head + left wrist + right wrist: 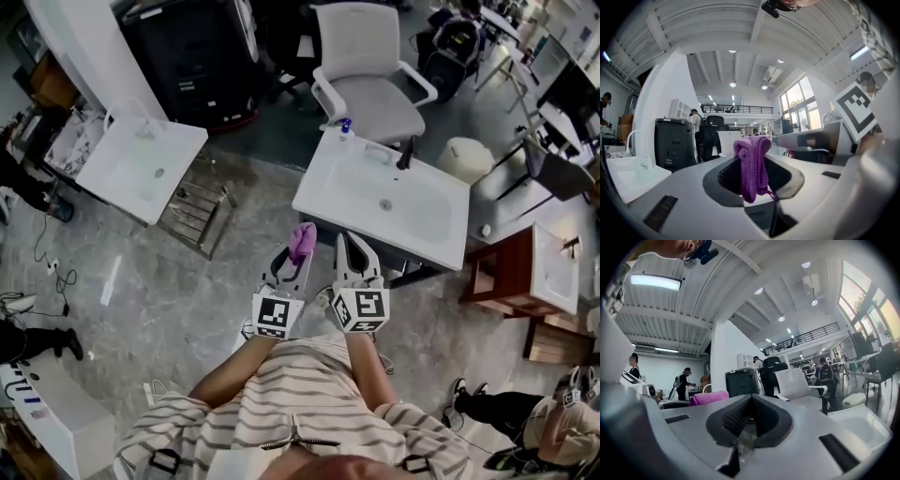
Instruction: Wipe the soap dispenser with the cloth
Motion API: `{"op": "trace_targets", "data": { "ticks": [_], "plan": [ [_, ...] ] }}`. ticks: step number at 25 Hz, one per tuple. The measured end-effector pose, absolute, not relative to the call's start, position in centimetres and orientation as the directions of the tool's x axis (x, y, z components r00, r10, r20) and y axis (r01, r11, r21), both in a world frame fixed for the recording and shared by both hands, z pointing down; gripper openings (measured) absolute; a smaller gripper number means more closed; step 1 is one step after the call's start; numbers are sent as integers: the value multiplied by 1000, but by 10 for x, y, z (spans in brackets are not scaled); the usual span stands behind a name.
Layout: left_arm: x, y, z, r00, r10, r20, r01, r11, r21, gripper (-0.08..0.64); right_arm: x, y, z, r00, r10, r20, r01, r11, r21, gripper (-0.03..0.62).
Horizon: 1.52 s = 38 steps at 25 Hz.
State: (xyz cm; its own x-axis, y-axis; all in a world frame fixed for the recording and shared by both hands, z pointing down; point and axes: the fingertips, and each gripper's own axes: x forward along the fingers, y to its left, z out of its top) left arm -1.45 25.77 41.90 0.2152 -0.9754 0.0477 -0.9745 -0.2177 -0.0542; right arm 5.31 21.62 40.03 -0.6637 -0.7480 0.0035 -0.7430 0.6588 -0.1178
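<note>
Left tool (298, 253): I grip the purple cloth (302, 240).
Right tool (350, 248): clenched, empty.
Soap dispenser (344, 127): label too small to read.

White chair (370, 89) behind sink (422, 220); second sink (131, 173) left; black cabinet (192, 56).

The white sink worktop (431, 220) is mostly bare and open from the near side. At its far edge stand a black tap (406, 155) and the soap dispenser (344, 127), apart from each other. An office chair (370, 89) sits just behind. The floor (159, 281) leftward lies open.
</note>
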Motion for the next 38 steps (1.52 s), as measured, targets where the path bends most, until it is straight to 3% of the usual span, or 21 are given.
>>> {"op": "trace_targets", "data": {
  "ticks": [17, 38],
  "plan": [
    [-11, 41, 425, 204, -974, 104, -976, -210, -56, 106, 43, 8, 405, -707, -707, 21, -700, 695, -165, -2],
    [-30, -59, 462, 269, -948, 169, -961, -275, -11, 106, 18, -86, 465, -665, -731, 155, -745, 635, -205, -2]
  ]
}}
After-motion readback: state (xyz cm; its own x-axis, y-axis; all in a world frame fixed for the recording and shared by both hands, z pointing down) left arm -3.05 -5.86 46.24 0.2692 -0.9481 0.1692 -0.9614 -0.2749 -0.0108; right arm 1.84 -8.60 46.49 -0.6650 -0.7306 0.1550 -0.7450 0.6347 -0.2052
